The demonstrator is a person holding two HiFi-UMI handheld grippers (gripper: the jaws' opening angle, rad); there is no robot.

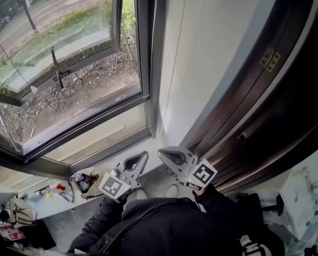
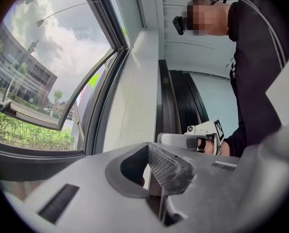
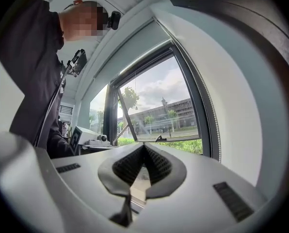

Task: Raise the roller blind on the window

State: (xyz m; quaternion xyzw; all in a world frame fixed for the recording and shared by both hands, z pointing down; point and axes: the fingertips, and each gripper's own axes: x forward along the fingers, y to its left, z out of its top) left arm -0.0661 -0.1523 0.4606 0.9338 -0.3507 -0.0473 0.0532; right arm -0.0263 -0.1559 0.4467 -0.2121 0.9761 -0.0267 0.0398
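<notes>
We see the roller blind's thin bead chain (image 1: 153, 41) hanging straight down along the dark window frame's (image 1: 142, 47) right side.

left gripper (image 1: 145, 155): fingers closed | right gripper (image 1: 161, 153): fingers closed

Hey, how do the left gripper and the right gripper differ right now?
The left gripper sits nearer the window frame, the right gripper nearer the dark wood panel. The left gripper leans toward the panel, the right gripper toward the frame, tips nearly meeting. Both are shut, nothing visible between the jaws.
</notes>
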